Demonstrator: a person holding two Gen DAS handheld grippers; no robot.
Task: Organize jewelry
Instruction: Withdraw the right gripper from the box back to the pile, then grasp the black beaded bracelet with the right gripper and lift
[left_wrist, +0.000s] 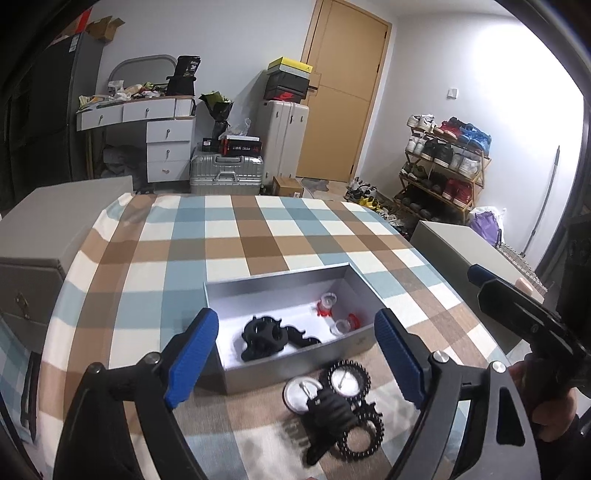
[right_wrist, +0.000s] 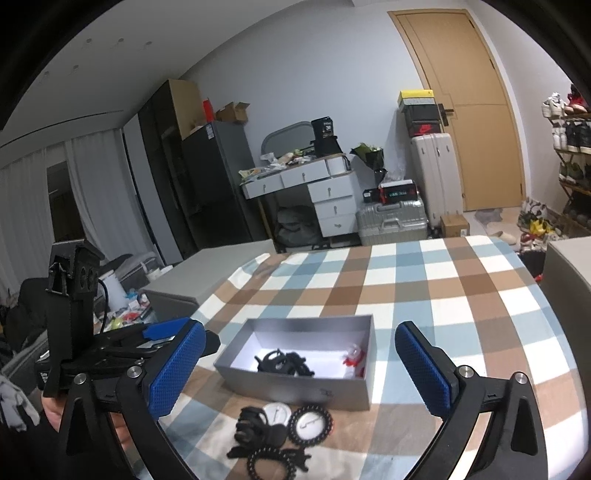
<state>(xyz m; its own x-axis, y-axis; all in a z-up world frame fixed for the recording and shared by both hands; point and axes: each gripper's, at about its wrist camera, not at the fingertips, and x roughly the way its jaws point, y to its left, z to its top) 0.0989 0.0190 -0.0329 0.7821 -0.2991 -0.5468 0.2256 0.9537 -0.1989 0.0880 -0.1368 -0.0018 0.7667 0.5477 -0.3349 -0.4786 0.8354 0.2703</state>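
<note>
Your left gripper (left_wrist: 297, 350) and right gripper (right_wrist: 301, 365) both stand released, jaws wide, grasping nothing. The black jewelry pile (left_wrist: 338, 410) (rings and round pieces) lies on the checked tablecloth (left_wrist: 240, 236), just before the grey box (left_wrist: 280, 291).

A matt woven cloth (left_wrist: 258, 243) in checks is being shown over the table. The box (right_wrist: 295, 391) is looking like matt grey card, white and smooth inside. The pads (left_wrist: 192, 354) are being seen as blue, rubbery and finely dimpled, on matt black plastic arms with bright metal screws. The trinkets (right_wrist: 280, 432) are appearing as matt black plastic, two with glossy pale discs.
</note>
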